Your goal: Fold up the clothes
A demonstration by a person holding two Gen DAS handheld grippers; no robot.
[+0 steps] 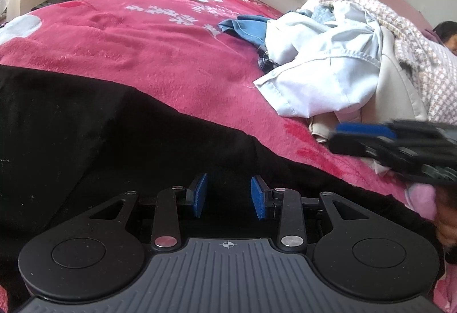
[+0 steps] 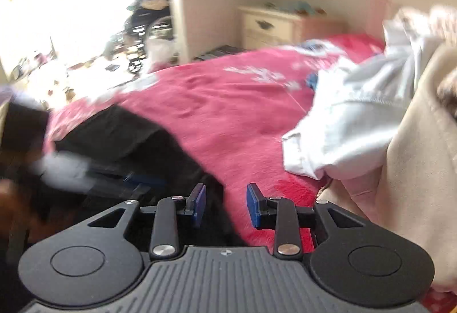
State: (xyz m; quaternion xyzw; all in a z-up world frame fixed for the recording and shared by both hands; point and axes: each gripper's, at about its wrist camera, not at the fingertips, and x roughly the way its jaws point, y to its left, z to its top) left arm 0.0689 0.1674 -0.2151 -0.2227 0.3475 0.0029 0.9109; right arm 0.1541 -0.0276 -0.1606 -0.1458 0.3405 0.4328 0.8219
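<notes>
**Black garment flat on the pink bed**

We see the black garment [image 1: 85,136] spread over the pink blanket [image 1: 148,38]. Our left gripper [image 1: 229,197] hovers over it, jaws parted, pinching nothing. Our right gripper [image 2: 226,206], jaws likewise spread and empty, sits near the crumpled clothes pile [image 1: 322,61].

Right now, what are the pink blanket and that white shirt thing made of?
The pink blanket looks like fuzzy fleece: its matte pile shows brushed, dented patches. The white garment looks like thin, smooth woven cloth, maybe cotton, with crisp creases and a stitched hem.

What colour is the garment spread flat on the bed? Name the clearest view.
Black garment, lying on the pink blanket; clearest in the left wrist view.
</notes>
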